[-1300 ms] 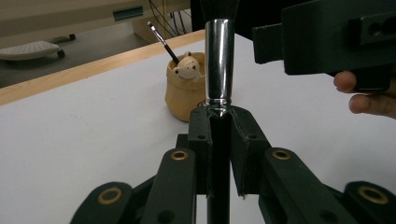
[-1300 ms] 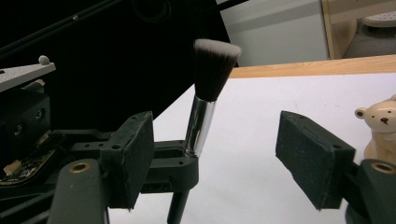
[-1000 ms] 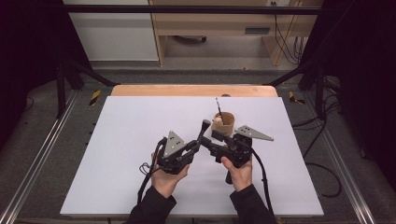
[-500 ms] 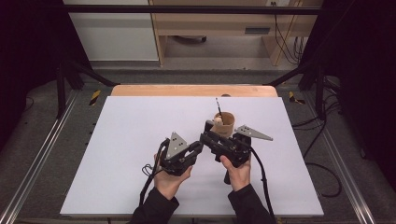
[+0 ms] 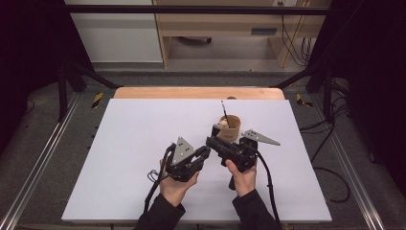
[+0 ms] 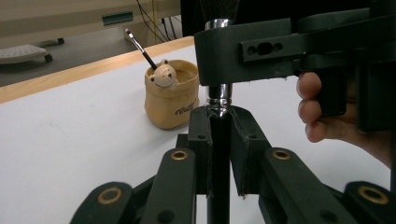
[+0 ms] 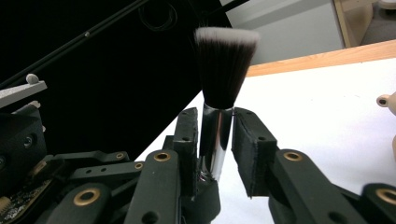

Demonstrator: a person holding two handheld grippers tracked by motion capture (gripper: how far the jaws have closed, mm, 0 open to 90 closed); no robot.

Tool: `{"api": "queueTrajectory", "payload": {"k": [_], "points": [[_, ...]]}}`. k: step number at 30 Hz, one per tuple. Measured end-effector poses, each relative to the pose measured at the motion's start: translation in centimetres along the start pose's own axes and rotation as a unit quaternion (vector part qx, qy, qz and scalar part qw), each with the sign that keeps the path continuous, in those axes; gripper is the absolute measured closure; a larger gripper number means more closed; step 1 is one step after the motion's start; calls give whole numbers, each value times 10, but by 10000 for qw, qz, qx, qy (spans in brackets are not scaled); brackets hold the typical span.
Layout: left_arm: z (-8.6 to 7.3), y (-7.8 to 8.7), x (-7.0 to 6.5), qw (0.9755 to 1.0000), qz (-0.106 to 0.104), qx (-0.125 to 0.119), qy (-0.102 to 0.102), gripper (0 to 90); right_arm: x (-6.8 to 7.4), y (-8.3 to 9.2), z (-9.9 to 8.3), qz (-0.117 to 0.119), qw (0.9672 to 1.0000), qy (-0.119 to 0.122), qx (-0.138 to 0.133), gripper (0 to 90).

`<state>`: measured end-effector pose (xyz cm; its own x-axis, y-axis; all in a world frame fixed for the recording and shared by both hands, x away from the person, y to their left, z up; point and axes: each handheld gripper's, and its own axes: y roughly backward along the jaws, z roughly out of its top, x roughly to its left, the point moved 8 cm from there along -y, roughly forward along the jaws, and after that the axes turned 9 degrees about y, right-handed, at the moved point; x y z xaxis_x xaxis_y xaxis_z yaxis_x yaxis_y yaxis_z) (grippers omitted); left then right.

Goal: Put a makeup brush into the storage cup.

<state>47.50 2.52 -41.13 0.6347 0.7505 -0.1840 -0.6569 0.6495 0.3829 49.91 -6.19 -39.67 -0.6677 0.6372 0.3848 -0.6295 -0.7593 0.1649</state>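
A makeup brush [image 7: 226, 60] with dark, white-tipped bristles and a silver ferrule [image 7: 215, 140] stands upright between both grippers. My left gripper [image 6: 218, 116] is shut on its black handle [image 6: 218, 158], just under the ferrule. My right gripper [image 7: 215, 116] has just been closing, and its pads now sit against the ferrule from the other side. In the high view the left gripper [image 5: 205, 152] and the right gripper [image 5: 213, 141] meet tip to tip in front of a tan fabric pot [image 5: 230, 125].
The tan pot [image 6: 172, 95] holds a small bear figure [image 6: 163, 74] and a thin dark-handled brush [image 6: 139, 46]. A white mat [image 5: 143, 143] covers the table, with a wooden edge [image 5: 191, 92] at the back. Cables trail from both grippers toward the person.
The right gripper's jaws have narrowed around the brush's ferrule. Both hands stay where they were, and the left gripper keeps its hold.
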Motion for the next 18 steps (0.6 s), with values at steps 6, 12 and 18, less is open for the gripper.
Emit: {"api": "queueTrajectory", "payload": {"k": [6,12,18], "points": [[0,1,-1,10000,-4,-32,11,791,0,0,0,-5,10000,-19,-32,762],[0,1,-2,10000,-21,-34,0,790,2,1,0,61,9999,-106,-54,772],[1,3,-2,10000,-83,-47,-29,781,3,3,1,84,9999,-89,-78,775]]}}
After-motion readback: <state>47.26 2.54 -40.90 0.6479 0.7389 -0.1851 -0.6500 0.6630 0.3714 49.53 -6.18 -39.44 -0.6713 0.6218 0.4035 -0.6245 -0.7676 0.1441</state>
